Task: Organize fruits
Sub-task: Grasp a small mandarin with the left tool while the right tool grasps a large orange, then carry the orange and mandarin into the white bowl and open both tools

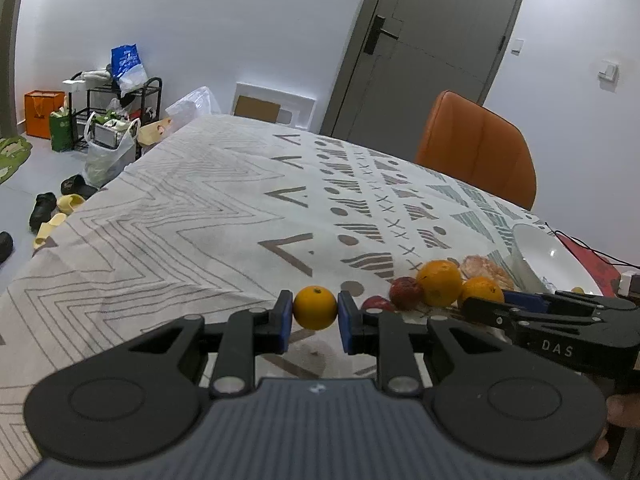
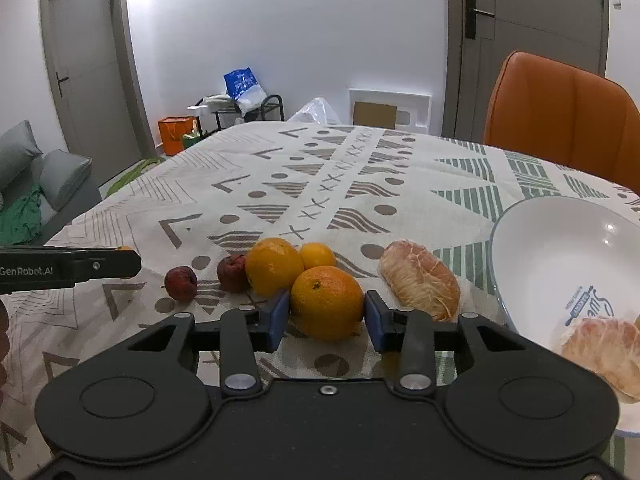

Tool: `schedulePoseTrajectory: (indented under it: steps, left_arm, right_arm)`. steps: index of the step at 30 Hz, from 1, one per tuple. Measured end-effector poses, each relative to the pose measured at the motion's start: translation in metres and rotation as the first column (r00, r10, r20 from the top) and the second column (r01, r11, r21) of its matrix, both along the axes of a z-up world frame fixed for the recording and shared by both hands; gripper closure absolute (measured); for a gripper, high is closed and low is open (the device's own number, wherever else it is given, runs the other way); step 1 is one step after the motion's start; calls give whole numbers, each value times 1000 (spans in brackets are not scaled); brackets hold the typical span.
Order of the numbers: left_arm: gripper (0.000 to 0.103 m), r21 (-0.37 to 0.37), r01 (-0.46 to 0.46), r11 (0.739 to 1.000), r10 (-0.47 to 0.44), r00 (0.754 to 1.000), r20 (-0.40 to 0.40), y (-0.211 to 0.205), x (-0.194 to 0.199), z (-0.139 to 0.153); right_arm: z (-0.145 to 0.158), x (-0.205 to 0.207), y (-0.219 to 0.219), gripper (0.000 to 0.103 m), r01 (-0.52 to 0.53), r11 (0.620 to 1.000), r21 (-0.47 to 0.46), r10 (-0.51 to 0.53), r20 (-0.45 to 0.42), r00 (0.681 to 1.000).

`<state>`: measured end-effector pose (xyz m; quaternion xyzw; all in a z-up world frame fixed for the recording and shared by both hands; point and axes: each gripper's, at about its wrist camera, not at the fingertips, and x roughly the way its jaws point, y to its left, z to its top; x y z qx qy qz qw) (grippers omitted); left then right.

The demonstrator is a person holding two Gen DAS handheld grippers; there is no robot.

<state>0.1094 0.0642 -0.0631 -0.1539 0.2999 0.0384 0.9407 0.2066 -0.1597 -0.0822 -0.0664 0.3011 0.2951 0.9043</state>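
Orange chair (image 1: 478, 148); grey door (image 1: 432, 40)

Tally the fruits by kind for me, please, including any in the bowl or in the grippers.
oranges: 4
red fruits: 2
peeled citrus pieces: 2
Total: 8
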Motion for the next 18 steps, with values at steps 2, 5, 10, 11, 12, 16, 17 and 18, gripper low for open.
schedulePoseTrajectory:
  steps: [2,5,10,11,12,16,17,18]
  left_arm:
    - [81,4,8,1000,-8,1000,7,-3,-1,4]
    - [81,8,17,1000,-17,1000,16,-8,-1,7]
    - [81,24,41,999,-42,999,26,-21,1,14]
    - [81,28,47,998,-48,998,30,-25,1,16]
    - [81,32,53,998,-54,998,32,-29,2,17]
    - [81,38,79,996,-80,996,27,-42,5,18]
    - [81,43,85,995,-86,996,27,-45,6,19]
    - [81,45,93,995,-94,995,29,-49,7,20]
  right_arm:
    - [3,-4,-3,65,-10,1000,13,10,7,1000]
    - [11,-12,-8,65,-6,1000,28,5,21,1000]
    - [22,-23,-23,65,21,998,66,-24,43,999]
    - [24,-25,-27,65,25,997,75,-29,47,998]
    - [25,-27,-31,65,30,996,81,-34,49,998]
    - [28,-31,-48,65,52,995,91,-57,50,997]
    - [29,-32,-52,65,58,994,94,-63,52,997]
    - [30,-33,-56,65,64,993,98,-70,54,996]
